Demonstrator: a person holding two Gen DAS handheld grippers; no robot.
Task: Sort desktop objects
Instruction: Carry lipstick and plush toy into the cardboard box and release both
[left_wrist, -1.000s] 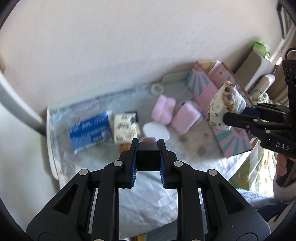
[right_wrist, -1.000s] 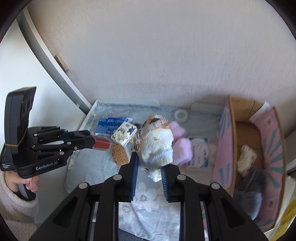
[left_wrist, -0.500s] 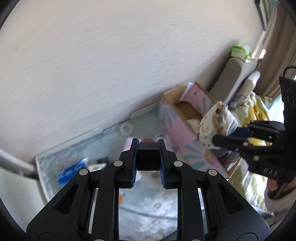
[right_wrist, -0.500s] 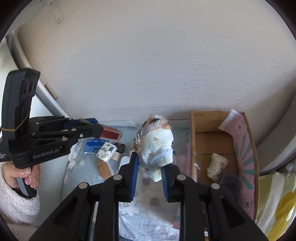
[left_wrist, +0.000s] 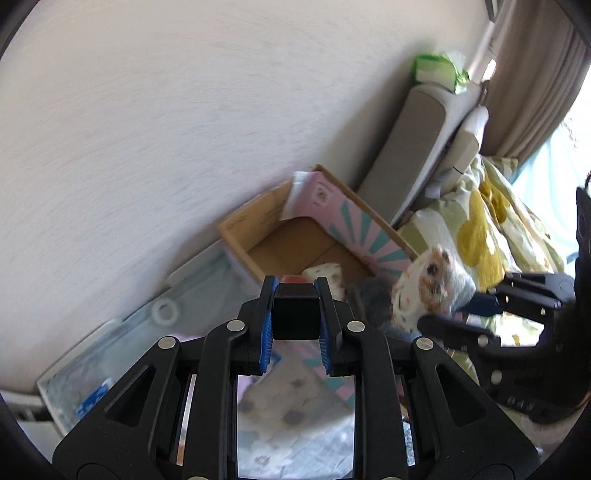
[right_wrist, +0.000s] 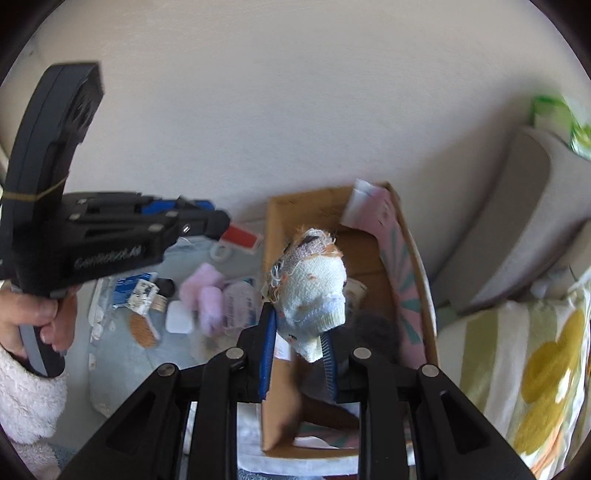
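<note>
Two grippers hovering over cardboard box (right_wrist: 406, 258). Right gripper (right_wrist: 297, 343) clamping rolled sock (right_wrist: 314, 291) above box opening. Left gripper (left_wrist: 295, 314) clamping small red-and-black block (left_wrist: 295, 312). Risk: sock snagging on pads at release, landing outside box.

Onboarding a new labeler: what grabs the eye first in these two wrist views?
First the rolled patterned sock, clamped in the right hand-held gripper right above the open cardboard box with its pink and teal rayed sides. Next the left hand-held gripper at the left of the right wrist view, pinching a small red and black block over the cluttered mat. Behind the box, a bedspread with big yellow flowers.
</note>
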